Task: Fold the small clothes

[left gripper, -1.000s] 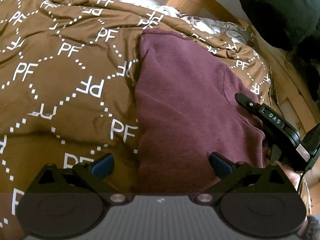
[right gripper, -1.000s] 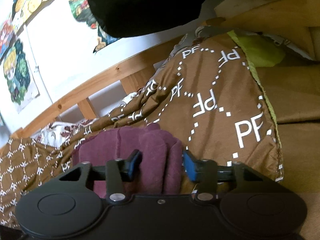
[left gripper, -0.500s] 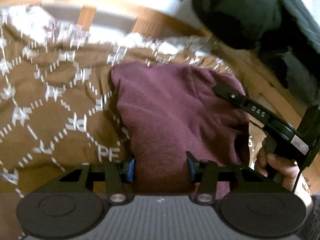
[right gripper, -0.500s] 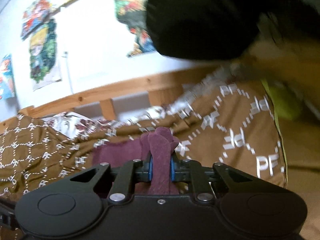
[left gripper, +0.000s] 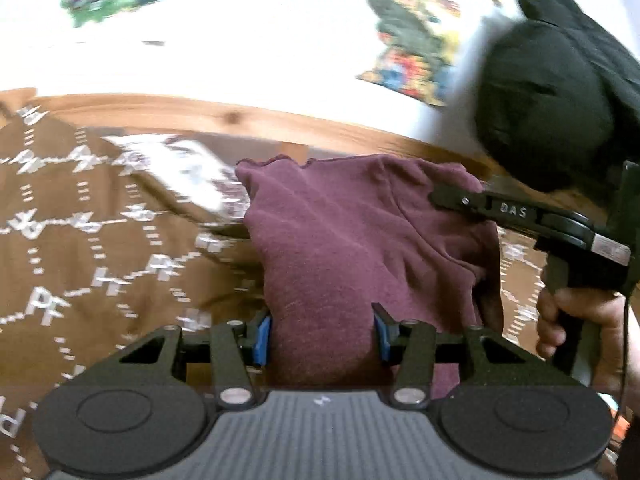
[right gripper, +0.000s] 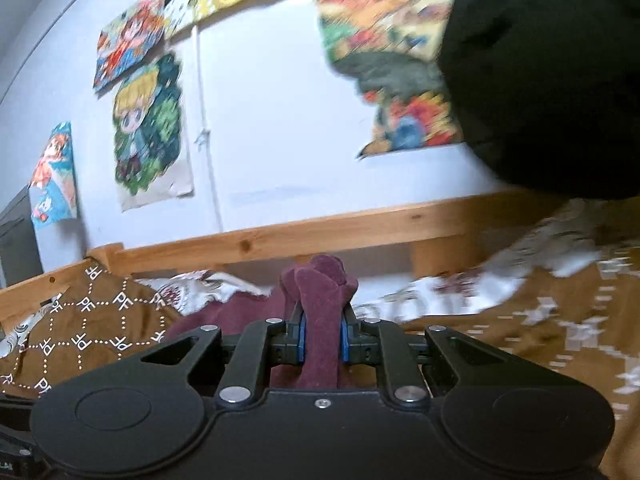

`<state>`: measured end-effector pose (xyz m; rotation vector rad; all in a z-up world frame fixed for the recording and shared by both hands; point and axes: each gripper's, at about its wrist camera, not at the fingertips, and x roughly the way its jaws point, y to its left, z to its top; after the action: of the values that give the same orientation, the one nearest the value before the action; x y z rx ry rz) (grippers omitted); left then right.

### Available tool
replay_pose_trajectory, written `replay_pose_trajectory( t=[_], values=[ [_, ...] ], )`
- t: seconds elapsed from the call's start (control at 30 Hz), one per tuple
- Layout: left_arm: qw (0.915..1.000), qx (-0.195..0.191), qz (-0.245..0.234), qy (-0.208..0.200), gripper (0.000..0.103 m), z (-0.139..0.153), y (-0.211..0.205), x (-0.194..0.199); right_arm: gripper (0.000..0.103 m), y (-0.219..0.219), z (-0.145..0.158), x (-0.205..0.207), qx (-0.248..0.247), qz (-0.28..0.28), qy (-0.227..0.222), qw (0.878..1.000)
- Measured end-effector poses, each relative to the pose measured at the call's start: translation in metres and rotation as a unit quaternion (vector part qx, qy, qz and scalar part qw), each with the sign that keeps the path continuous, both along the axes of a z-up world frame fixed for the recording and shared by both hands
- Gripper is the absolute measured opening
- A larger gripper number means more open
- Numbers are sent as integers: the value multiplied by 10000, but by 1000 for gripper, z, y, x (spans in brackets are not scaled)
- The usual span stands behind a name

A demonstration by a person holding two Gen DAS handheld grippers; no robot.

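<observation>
Now both sets of fingers [left gripper: 322, 338] [right gripper: 323, 334] pinch the maroon garment [left gripper: 360, 240] (right tighter) above the bedspread [left gripper: 100, 260].

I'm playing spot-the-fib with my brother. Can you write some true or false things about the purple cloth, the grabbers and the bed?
1. Both grabbers pinch the purple cloth. True: the left gripper and the right gripper each have it between their blue pads.
2. The blanket is plain blue. False: it is brown with white PF letters.
3. Cartoon posters hang on the wall. True.
4. The bed rail is metal. False: it is wood.
5. The right gripper holds a spoon. False: it holds bunched purple cloth.
</observation>
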<state>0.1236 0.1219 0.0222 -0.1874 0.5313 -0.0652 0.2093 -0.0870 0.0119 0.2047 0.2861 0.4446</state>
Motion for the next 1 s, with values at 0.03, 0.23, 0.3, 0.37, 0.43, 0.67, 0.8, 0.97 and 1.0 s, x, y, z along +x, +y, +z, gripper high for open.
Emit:
replay_pose_trajectory(
  t=[0.03, 0.23, 0.3, 0.37, 0.43, 0.67, 0.8, 0.97, 1.0],
  values=[
    [9999, -19, 124, 39, 52, -3, 7, 4, 16, 11, -2, 9, -28, 66, 67, 10000],
    [9977, -146, 411, 515, 54, -29, 21, 22, 16, 60, -23, 44, -391, 303, 466, 9977],
    [9974, -135, 436, 562, 56, -35, 23, 21, 16, 62, -31, 49, -483, 235, 597, 9968],
    [9970, -121, 445, 619, 59, -37, 22, 23, 17, 56, -39, 52, -404, 109, 782, 9961],
    [9963, -108, 461, 716, 64, -38, 21, 27, 22, 45, -48, 58, -99, -17, 1108, 9938],
    [9937, -142, 723, 847, 83, -31, 23, 20, 42, 25, -51, 46, 122, -286, 1240, 9918],
    [9933, -45, 844, 791, 93, -19, 19, 10, 57, 17, -43, 26, 127, -302, 1135, 9930],
    [9927, 85, 1013, 641, 101, 2, 15, -9, 74, 11, -26, -12, 102, -254, 871, 9958],
    [9929, 100, 1028, 586, 102, 8, 13, -14, 79, 9, -22, -21, 117, -240, 800, 9964]
  ],
)
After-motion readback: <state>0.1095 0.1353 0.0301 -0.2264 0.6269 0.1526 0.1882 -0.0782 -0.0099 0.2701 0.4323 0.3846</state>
